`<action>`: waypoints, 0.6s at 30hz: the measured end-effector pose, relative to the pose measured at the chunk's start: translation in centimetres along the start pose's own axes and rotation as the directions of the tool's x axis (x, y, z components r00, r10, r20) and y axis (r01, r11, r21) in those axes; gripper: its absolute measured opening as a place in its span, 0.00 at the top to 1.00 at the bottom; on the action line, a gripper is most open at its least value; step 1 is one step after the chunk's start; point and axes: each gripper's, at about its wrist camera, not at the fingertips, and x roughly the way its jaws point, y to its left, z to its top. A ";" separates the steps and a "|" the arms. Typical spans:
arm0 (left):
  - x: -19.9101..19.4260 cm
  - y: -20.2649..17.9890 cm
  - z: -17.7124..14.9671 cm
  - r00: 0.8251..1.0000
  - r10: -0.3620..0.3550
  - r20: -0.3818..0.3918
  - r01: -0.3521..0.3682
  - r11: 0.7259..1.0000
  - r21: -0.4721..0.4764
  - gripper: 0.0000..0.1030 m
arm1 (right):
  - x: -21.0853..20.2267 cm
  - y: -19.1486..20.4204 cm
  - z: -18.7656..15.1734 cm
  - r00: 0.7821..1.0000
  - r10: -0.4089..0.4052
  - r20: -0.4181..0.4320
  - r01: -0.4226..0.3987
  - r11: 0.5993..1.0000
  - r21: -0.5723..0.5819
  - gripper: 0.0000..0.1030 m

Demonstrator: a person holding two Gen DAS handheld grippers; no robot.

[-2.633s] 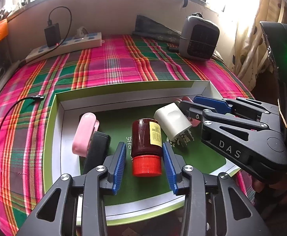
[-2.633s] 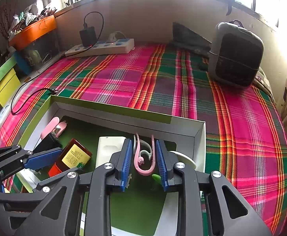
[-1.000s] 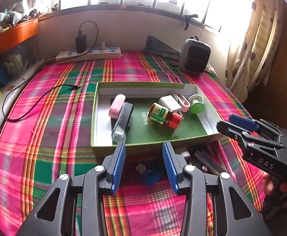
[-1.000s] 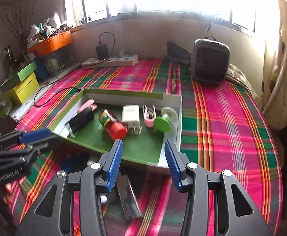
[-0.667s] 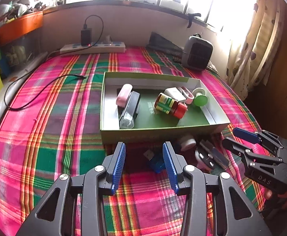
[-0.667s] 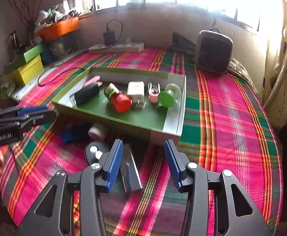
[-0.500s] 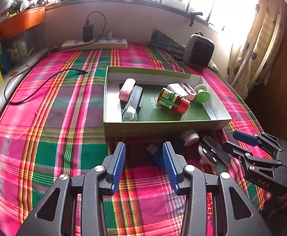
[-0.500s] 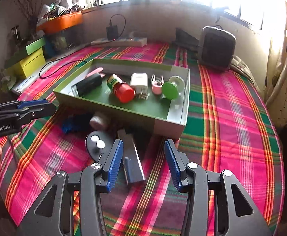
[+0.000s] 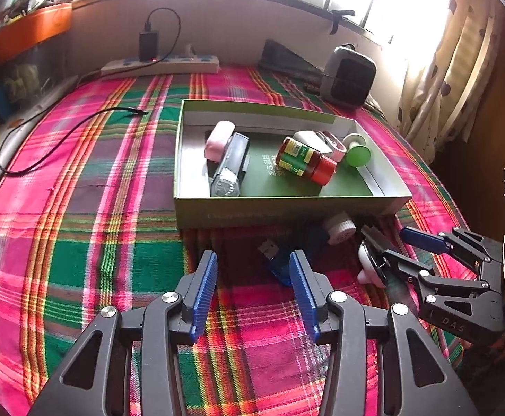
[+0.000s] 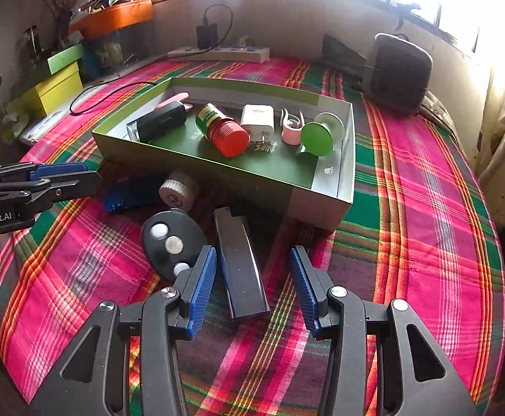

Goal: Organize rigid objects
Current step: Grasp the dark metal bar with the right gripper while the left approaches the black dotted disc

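A green box (image 9: 287, 204) (image 10: 321, 204) on the plaid cloth holds a red-capped bottle (image 9: 302, 159), a black cylinder (image 9: 231, 164), a white charger (image 10: 257, 121), a pink clip (image 10: 292, 126) and a green spool (image 10: 318, 137). In front of it lie a blue USB stick (image 9: 276, 260), a white round cap (image 10: 177, 190), a black oval remote (image 10: 171, 242) and a dark flat bar (image 10: 240, 267). My left gripper (image 9: 254, 265) (image 10: 61, 176) is opening, with the USB stick just ahead near its right pad, untouched. My right gripper (image 10: 252, 263) (image 9: 418, 249) is open over the bar.
A power strip (image 9: 162, 66) with a plugged charger runs along the back wall, and a black cable (image 9: 61, 138) trails over the cloth. A grey heater (image 10: 399, 72) stands at the back right. Yellow and green boxes (image 10: 54, 83) sit off the left edge.
Both grippers have pulled back out of the box, leaving the bottle and pink clip inside, and sunk toward the loose things in front. The left jaws stand wider.
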 end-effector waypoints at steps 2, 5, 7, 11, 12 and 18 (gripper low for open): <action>0.1 -0.2 0.1 1.000 -0.003 -0.001 0.003 1.000 0.010 0.58 | 0.2 0.1 0.0 1.000 -0.012 -0.006 0.012 1.000 -0.010 0.56; 0.3 -0.5 0.2 1.000 -0.004 -0.005 0.004 1.000 0.025 0.58 | 0.3 0.1 0.0 1.000 -0.012 -0.010 0.012 1.000 -0.013 0.56; 0.5 -0.7 0.2 1.000 -0.001 -0.011 0.002 0.999 0.034 0.57 | 0.3 -0.1 0.0 1.000 -0.003 -0.011 0.003 1.000 -0.006 0.56; 1.1 -1.1 0.3 1.000 0.004 -0.029 -0.002 0.999 0.054 0.57 | 0.3 -0.3 -0.1 1.000 0.014 -0.011 -0.014 1.000 0.010 0.56; 1.2 -1.2 0.3 0.999 0.008 -0.032 -0.006 0.998 0.059 0.57 | 0.3 -0.4 -0.1 1.000 0.017 -0.011 -0.017 1.000 0.014 0.56; 1.6 -1.7 0.6 0.999 0.009 -0.036 -0.007 0.997 0.075 0.56 | 0.2 -0.6 -0.1 1.000 0.027 -0.006 -0.027 1.000 0.017 0.69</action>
